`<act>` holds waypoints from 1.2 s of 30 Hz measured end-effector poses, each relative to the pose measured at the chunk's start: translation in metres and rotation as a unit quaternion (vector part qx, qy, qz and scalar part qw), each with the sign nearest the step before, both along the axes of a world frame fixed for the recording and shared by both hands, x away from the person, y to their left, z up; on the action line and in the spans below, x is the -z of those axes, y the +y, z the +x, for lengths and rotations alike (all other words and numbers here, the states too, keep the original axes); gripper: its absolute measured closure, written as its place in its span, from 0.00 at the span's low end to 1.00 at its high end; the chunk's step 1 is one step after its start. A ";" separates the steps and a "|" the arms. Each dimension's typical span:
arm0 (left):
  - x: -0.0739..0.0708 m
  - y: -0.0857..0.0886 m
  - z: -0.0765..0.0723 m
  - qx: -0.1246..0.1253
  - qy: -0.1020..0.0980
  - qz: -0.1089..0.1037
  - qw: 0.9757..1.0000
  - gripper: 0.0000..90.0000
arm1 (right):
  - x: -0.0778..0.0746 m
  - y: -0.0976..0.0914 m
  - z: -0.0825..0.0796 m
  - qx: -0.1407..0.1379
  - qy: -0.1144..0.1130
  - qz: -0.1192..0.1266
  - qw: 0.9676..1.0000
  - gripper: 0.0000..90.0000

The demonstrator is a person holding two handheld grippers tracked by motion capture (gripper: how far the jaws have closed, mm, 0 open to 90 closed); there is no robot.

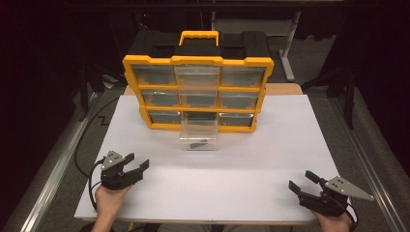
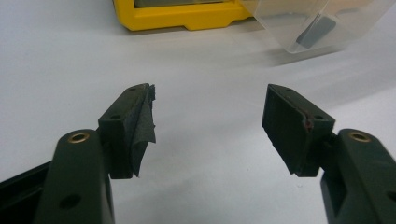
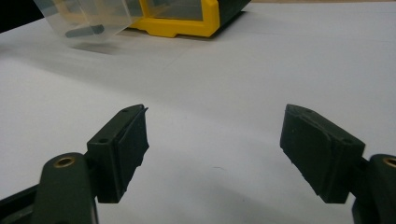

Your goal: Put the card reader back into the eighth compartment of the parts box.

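While both hands rest at the near edge of the white desk [image 1: 212, 193], the left claw [image 1: 137, 163] and the right claw [image 1: 302, 181] sit released, jaws spread wide with nothing between them. This reads as a waiting posture, each claw kept well apart from the work and angled inward toward the middle of the desk.

At the far side stands a yellow organiser [image 1: 198, 92] with a carrying handle on top and a grid of clear drawers. Its face is turned toward the person, probably so the drawers slide out straight at the hands. The bottom middle drawer [image 1: 198, 135] is pulled out, its front tipped down onto the desk and its back seemingly still at the slot, so its contents are open to reach.

Inside that drawer lies a small dark part [image 1: 198, 143], seen also through the clear wall in the left gripper view [image 2: 315, 31] and the right gripper view [image 3: 84, 31]. It is an elongated piece lying flat near the drawer's front. From above, its long axis runs roughly crosswise, parallel to the organiser's face. Which end is which is too small to tell.
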State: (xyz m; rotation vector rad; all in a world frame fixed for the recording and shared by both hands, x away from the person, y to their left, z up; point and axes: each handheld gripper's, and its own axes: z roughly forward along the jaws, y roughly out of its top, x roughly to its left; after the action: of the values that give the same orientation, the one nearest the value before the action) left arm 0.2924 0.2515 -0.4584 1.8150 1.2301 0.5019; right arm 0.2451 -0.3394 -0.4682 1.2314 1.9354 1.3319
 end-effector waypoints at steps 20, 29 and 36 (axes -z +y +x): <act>0.007 0.003 -0.007 -0.002 -0.001 -0.002 1.000 0.38 | 0.000 -0.001 0.000 0.002 -0.001 0.001 1.000 0.26; 0.007 0.003 -0.011 -0.001 -0.006 -0.007 1.000 0.37 | 0.000 -0.001 -0.001 0.004 0.000 0.001 1.000 0.26; 0.009 0.004 -0.013 -0.002 -0.004 -0.017 1.000 0.37 | 0.000 -0.001 -0.001 0.004 -0.001 0.001 1.000 0.26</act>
State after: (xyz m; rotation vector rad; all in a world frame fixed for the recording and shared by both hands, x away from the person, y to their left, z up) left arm 0.2790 0.2559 -0.4678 1.7807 1.2287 0.4874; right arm 0.2441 -0.3408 -0.4679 1.2369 1.9249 1.3319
